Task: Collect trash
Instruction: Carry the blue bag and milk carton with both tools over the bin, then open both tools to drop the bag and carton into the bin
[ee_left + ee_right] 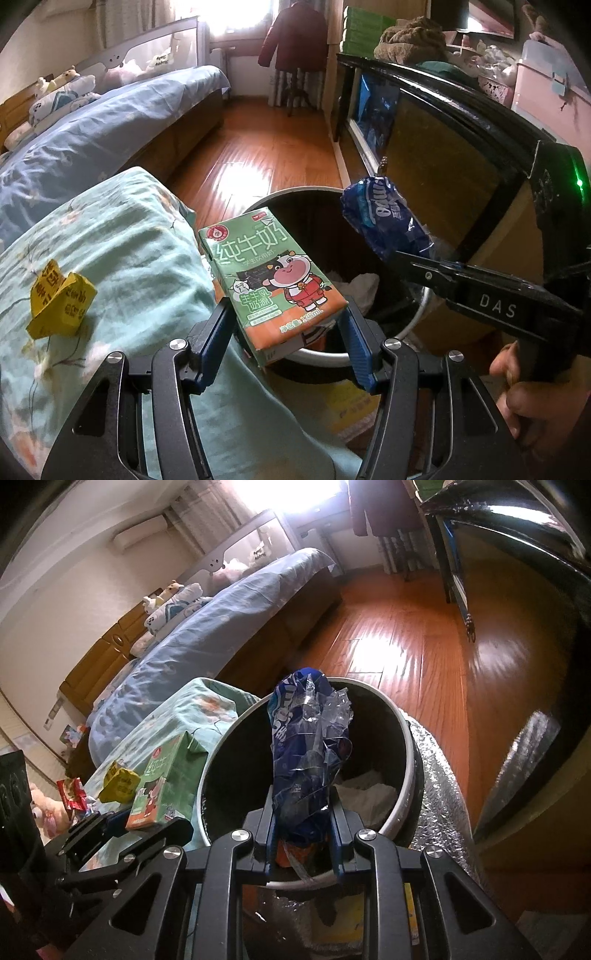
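Left fingers (286, 328) clamp the milk carton's (269, 280) base: stiff and, I'd judge, light. Right fingers (303, 830) pinch a crinkly blue wrapper (308, 749), flimsy and slippery-looking. Both hang over the bin (408, 738), off the quilt's (122, 236) edge, where a yellow scrap (61, 301) waits; wooden floor (280, 147) beyond.

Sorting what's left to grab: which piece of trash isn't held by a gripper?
The crumpled yellow wrapper, lying loose on the floral bedding; the milk carton and blue plastic wrapper are both gripped.
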A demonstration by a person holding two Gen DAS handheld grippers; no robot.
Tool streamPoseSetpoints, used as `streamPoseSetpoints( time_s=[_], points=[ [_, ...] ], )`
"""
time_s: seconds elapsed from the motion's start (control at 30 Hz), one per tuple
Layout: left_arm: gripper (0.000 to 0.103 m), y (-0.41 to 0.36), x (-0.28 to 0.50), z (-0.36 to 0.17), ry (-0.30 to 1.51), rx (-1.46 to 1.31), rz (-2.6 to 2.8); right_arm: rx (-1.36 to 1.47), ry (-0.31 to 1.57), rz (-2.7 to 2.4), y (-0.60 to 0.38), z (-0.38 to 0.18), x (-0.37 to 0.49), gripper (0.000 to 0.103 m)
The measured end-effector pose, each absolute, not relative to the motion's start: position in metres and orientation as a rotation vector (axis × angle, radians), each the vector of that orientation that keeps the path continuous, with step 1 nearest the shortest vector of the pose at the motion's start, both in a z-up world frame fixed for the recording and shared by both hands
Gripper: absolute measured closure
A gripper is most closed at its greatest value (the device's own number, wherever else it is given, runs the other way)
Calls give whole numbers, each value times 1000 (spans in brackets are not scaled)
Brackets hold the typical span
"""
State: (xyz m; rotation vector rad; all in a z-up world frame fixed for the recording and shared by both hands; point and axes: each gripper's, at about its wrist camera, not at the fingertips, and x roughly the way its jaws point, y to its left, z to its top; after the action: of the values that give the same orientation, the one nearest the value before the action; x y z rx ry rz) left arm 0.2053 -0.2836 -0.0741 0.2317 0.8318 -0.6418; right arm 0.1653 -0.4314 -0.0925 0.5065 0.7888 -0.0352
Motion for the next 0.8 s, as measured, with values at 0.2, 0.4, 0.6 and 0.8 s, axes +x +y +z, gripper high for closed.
streamPoseSetpoints(
  time_s=[0.2, 0.4, 0.6, 0.8],
  points=[
    [46, -286, 208, -77, 845, 237, -646, 507, 802, -41, -435, -96, 171, 80],
    [46, -291, 213, -79, 858, 240, -646, 515, 812, -44, -439, -98, 176, 77],
    [46, -295, 216, -77, 850, 246, -654, 517, 815, -43, -440, -99, 178, 76],
    [46, -294, 217, -79, 857, 258, -644, 533, 811, -54, -443, -99, 179, 59]
  ],
)
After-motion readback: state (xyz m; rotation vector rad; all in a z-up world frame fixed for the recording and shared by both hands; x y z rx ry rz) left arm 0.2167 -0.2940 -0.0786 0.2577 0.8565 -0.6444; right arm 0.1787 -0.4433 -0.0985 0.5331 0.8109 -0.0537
